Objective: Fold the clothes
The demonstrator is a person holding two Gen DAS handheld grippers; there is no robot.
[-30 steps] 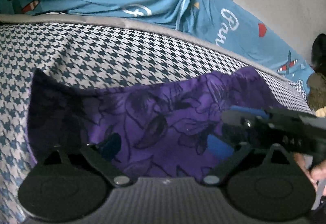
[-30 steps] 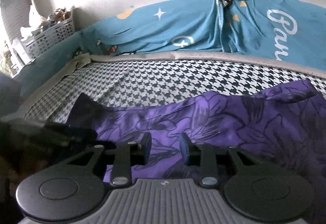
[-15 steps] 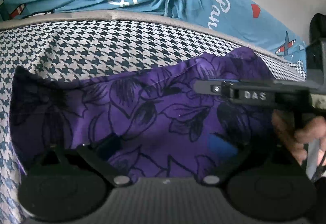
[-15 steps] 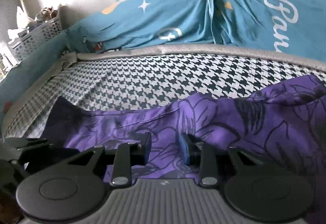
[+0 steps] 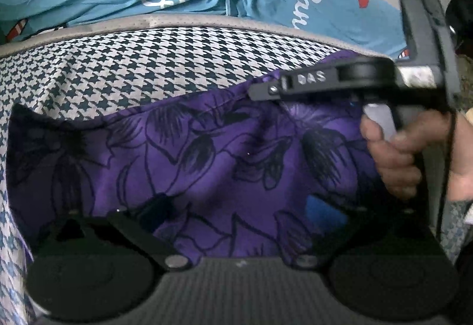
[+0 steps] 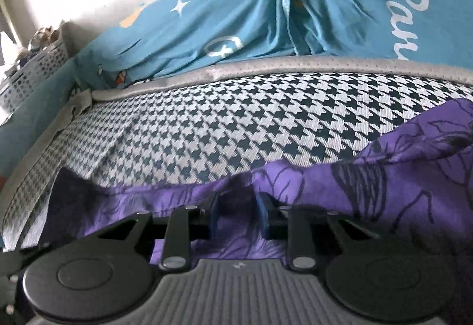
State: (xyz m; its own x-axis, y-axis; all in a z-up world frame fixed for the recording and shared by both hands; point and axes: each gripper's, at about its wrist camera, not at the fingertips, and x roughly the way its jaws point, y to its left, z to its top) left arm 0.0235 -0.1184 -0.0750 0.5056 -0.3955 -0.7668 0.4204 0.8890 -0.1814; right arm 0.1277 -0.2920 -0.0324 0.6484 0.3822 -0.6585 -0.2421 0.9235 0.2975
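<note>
Since the earlier frames the right gripper (image 5: pixel 260 91) is rising higher across the left wrist view, its black body now level with the far hem of the purple garment (image 5: pixel 224 153), and in the right wrist view that hem is lifting closer to the blue pads.

The purple garment (image 6: pixel 399 177) is lying on the bed, a thin, soft cloth printed with dark outlined flowers, its far edge rumpling into a wavy ridge. The right gripper (image 6: pixel 238 212) is holding its fingers (image 6: pixel 263 215) a little apart, with a fold of cloth bunching in the gap; whether they are pinching it cannot be told. The left gripper (image 5: pixel 236 212) is keeping its fingers (image 5: pixel 325 215) spread wide, the cloth draping over them. A hand (image 5: pixel 408 156) is gripping the right gripper's handle.

Beyond the hem, the houndstooth bed cover (image 6: pixel 236 124) is stretching flat and bare to a grey padded edge (image 6: pixel 295 67). A glossy blue printed sheet (image 6: pixel 236 14) is hanging behind it, and a white perforated basket (image 6: pixel 32 70) is standing at the far left.
</note>
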